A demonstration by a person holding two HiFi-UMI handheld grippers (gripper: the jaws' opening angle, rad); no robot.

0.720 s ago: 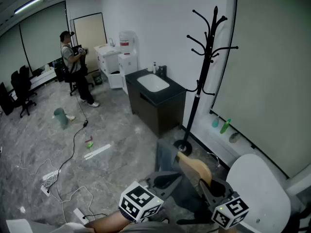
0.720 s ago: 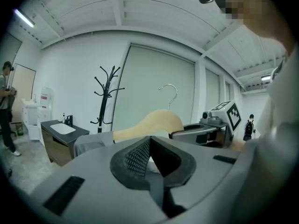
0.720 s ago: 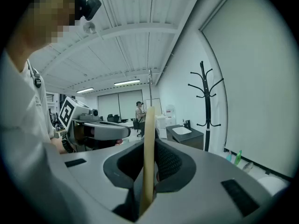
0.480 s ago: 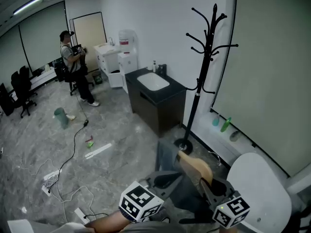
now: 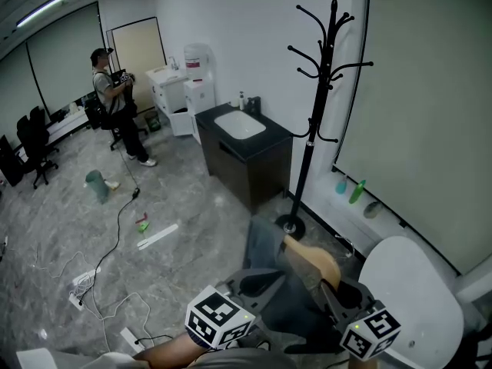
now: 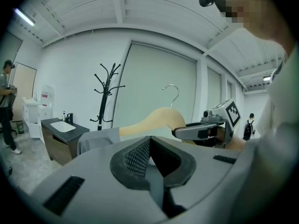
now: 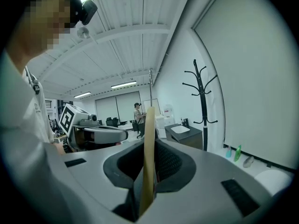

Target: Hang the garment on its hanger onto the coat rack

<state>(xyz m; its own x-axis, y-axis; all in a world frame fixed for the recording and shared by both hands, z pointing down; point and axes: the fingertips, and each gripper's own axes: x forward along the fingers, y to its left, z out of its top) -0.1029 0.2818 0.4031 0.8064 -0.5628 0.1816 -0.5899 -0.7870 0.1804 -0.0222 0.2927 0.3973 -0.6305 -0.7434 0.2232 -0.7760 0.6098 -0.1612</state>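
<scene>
A pale wooden hanger (image 5: 311, 260) carrying a grey garment (image 5: 265, 246) is held low in the head view, in front of the black coat rack (image 5: 314, 106). My right gripper (image 5: 332, 287) is shut on the hanger's wooden arm, which shows edge-on between the jaws (image 7: 148, 157). My left gripper (image 5: 261, 283) sits on the garment's lower part, jaws shut with a strip of grey fabric between them (image 6: 150, 160). The left gripper view shows the hanger's metal hook (image 6: 173, 93) pointing up, and the coat rack (image 6: 106, 94) standing well beyond it. The rack's hooks are bare.
A black cabinet with a white sink (image 5: 246, 152) stands left of the rack's base (image 5: 290, 225). A white round seat (image 5: 411, 298) is at the lower right. Bottles (image 5: 356, 192) stand on the wall ledge. A person (image 5: 115, 106) stands far off; cables (image 5: 115, 229) lie on the floor.
The head view has shifted a little, so the rack shows slightly further left and higher. Both grippers keep their hold; hanger and garment have hardly moved.
</scene>
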